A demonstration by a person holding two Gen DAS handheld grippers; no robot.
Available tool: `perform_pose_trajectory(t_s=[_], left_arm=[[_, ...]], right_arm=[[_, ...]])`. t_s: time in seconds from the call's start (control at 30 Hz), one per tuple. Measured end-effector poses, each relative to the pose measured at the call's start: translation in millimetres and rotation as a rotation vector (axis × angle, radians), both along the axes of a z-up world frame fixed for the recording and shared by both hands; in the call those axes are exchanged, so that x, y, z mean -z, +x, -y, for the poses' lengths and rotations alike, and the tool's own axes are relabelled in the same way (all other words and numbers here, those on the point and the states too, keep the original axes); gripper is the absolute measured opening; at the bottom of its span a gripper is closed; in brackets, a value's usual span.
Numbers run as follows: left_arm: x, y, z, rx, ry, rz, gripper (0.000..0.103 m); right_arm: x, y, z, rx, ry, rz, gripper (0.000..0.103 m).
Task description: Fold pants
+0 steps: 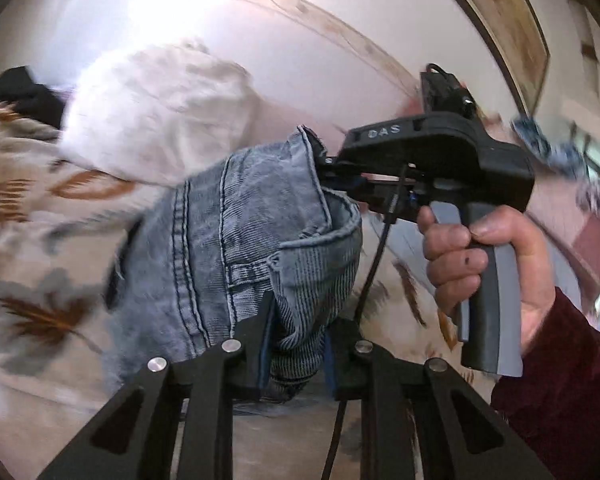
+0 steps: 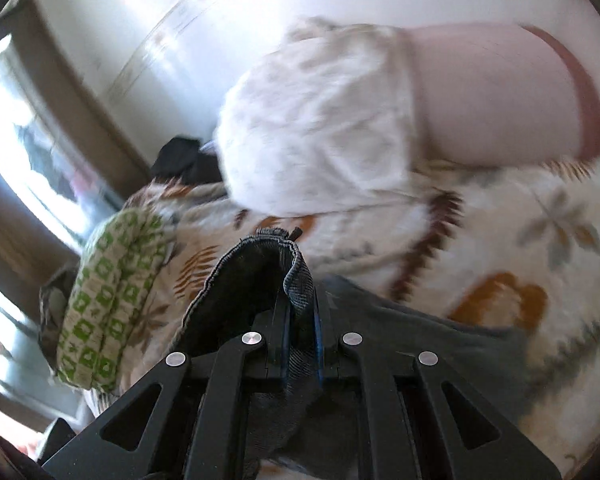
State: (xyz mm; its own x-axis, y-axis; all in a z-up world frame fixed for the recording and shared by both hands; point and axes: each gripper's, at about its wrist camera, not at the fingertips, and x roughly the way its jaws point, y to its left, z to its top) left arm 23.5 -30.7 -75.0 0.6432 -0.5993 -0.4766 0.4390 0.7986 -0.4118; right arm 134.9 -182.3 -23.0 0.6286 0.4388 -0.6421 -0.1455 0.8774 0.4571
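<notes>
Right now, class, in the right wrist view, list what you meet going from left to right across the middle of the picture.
Green-and-white checked cloth → jeans pinched upright in the right gripper → leaf-patterned bedspread.

Faded blue denim pants (image 1: pixel 236 224) — cream bedspread (image 1: pixel 32 240) with rust-and-grey leaves; green-checked bundle (image 2: pixel 104 300).
</notes>
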Motion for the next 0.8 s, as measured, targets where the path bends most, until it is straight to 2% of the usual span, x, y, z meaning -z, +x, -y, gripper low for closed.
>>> perform_pose_trajectory(t_s=[0.13, 0.3, 0.4, 0.47, 0.6, 0.67, 0.7, 0.73, 0.77, 0.8], left_arm=[[16, 5, 44, 0.066, 0.044, -0.043, 0.021], [33, 8, 74, 0.137, 0.082, -0.058, 0.021], [39, 4, 89, 0.180, 0.095, -0.067, 0.021], [45, 4, 94, 0.212, 0.113, -0.083, 0.021], [56, 2, 106, 0.228, 0.200, -0.084, 0.022], [52, -2, 108, 0.254, 0.220, -0.080, 0.028], [47, -4, 107, 0.277, 0.211, -0.085, 0.035], [42, -6, 105, 0.299, 0.195, -0.089, 0.043], [34, -7, 101, 0.316, 0.175, -0.088, 0.047], [25, -9, 96, 0.330, 0.152, -0.078, 0.054]], right_arm=[[32, -11, 63, 0.078, 0.077, -0.042, 0.008], [70, -22, 118, 0.167, 0.189, -0.065, 0.008], [88, -27, 138, 0.209, 0.249, -0.065, 0.008], [104, -27, 149, 0.239, 0.266, -0.098, 0.008], [124, -26, 160, 0.259, 0.271, -0.160, 0.009], [137, -26, 162, 0.266, 0.265, -0.194, 0.015], [144, -26, 163, 0.275, 0.249, -0.223, 0.017], [148, -27, 164, 0.284, 0.240, -0.250, 0.024], [148, -30, 166, 0.295, 0.245, -0.257, 0.029], [147, -33, 168, 0.302, 0.252, -0.254, 0.029]])
